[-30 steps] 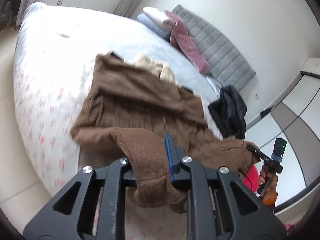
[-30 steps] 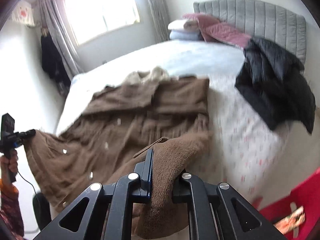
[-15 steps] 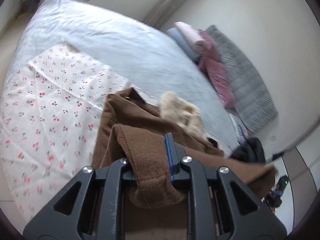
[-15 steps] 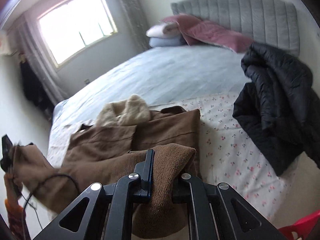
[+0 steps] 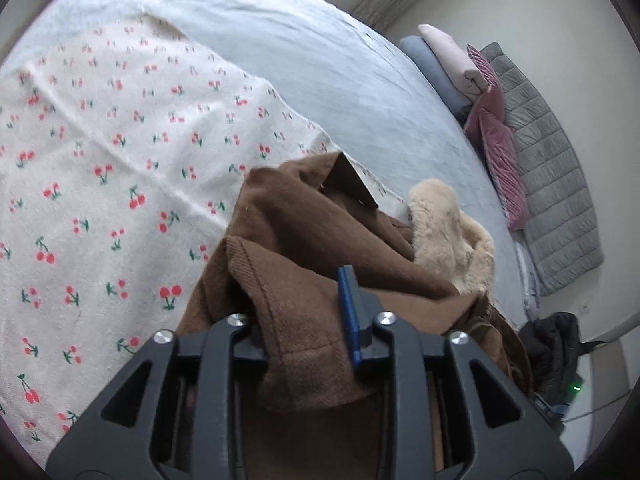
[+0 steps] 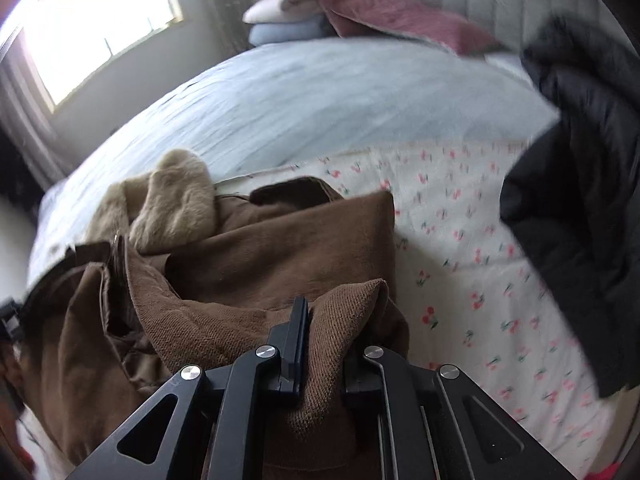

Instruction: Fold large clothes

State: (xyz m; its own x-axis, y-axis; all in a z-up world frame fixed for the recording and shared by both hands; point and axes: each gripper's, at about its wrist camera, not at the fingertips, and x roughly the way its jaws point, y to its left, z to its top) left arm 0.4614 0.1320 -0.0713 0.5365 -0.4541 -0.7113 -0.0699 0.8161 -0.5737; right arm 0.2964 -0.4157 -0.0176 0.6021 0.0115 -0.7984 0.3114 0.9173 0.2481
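Coat [image 5: 304, 248] on bed [image 5: 320, 60]

cherry-print sheet [image 5: 100, 168] | black jacket [image 6: 580, 208] (heaped) | pillows [image 5: 452, 68] stacked

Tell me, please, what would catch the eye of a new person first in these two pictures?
First comes the brown woollen coat with a beige fur collar, bunched up in the middle of the bed; each gripper has a fold of its hem between its fingers. The left gripper has just been opening, while the right gripper is clamped on the cloth. Under it lies the white cherry-print blanket, and a black padded jacket sits at the bed's right edge.
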